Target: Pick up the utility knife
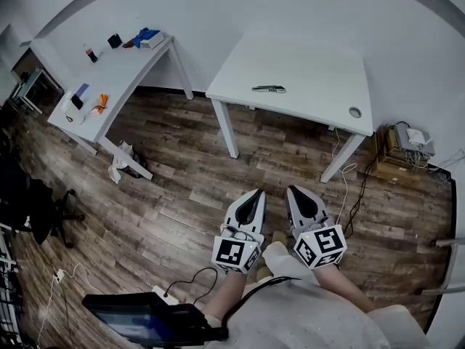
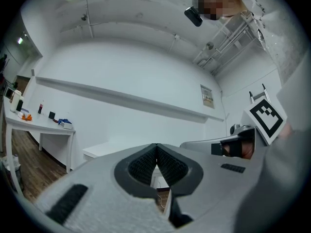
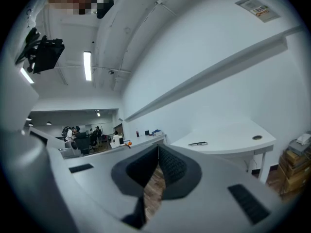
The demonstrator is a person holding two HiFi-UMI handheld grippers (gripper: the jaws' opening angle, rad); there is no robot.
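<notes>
Side by side, nearest: left gripper (image 1: 256, 193) and right gripper (image 1: 294, 190), both pairs of jaws pressed together, empty. Well ahead of the jaws, white tabletop (image 1: 312, 57) bearing utility knife (image 1: 269, 89), lying flat. Approach first, then part one pair and straddle the handle crosswise.

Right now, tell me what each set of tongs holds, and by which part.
Nothing is held. The left tongs and the right tongs are both shut and empty; the utility knife lies untouched on the white table ahead.
</notes>
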